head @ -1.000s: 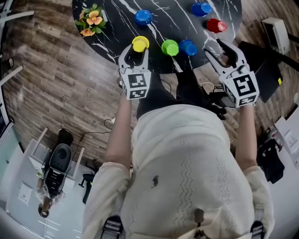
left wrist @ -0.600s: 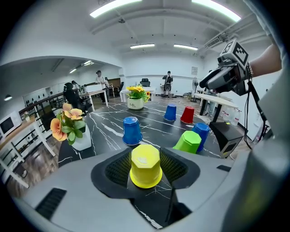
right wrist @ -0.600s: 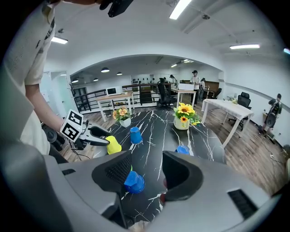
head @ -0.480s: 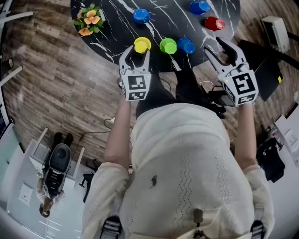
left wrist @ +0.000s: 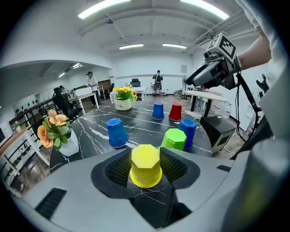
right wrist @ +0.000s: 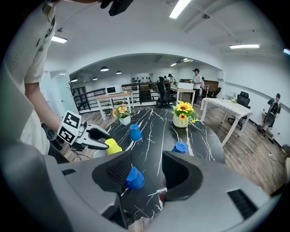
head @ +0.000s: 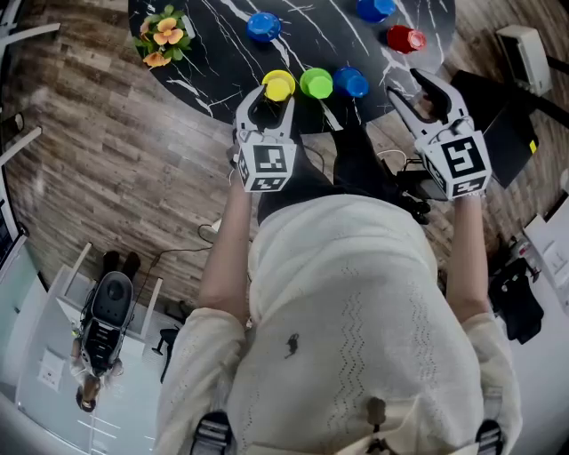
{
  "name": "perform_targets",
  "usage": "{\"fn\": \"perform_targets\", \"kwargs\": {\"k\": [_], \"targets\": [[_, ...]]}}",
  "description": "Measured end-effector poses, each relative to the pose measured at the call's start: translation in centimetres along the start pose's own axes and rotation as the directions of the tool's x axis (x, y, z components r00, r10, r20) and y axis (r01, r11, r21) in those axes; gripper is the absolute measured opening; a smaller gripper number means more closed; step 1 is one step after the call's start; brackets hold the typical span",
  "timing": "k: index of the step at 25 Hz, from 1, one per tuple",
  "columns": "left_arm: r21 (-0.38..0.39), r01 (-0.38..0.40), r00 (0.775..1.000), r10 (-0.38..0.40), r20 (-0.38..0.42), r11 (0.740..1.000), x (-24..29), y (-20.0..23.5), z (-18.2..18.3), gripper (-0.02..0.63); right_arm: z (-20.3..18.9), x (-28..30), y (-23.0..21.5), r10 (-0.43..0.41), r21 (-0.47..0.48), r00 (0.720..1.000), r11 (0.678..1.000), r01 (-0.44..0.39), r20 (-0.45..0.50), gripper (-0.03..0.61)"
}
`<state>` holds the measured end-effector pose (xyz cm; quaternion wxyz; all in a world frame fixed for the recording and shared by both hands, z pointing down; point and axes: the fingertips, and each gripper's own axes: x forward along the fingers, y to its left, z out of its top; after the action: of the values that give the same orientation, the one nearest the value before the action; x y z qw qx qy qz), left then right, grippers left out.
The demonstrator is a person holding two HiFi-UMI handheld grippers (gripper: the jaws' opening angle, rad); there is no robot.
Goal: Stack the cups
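A pot of orange flowers [head: 160, 37] stands at the left end of the black marbled table [head: 222, 55], near the rim. To its right, well apart from it, a blue cup [head: 263, 26] sits upside down.

Nearer the person, three upturned cups form a row along the table's near edge. The yellow cup [head: 278, 85] comes first, with the green cup [head: 316, 83] just beside it. A second blue cup [head: 351, 82] stands close against the green one.

The left gripper [head: 268, 96] reaches over the table's edge and points down at the yellow cup. Its jaws are released and stand wide, with the cup between them. In the left gripper view the ribbed pads flank the cup's sides closely without clenching it. The cup rests on the table with its flat bottom up.

Farther right and farther back, a third blue cup [head: 373, 9] sits at the top edge of the head view. The red cup [head: 405, 38] stands just right of it, also upside down.

The right gripper [head: 406, 84] hangs at the table's right rim, near the red cup. Its jaws are spread and grasp nothing. In the right gripper view the second blue cup shows through the gap, beyond the jaws and close to the left pad. All six cups stand singly, and none is stacked on another.
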<state>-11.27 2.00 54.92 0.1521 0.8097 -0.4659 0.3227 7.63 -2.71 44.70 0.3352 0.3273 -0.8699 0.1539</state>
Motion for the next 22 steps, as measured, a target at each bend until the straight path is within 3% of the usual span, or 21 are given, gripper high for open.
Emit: {"fn": "perform_targets", "kwargs": {"k": [22], "targets": [[-0.009, 0.028, 1.0, -0.028, 0.0, 1.0, 0.5, -1.14, 0.01, 0.221, -0.77, 0.38, -0.54, 0.002, -0.007, 1.0, 1.0, -0.003, -0.019, 0.219]]}}
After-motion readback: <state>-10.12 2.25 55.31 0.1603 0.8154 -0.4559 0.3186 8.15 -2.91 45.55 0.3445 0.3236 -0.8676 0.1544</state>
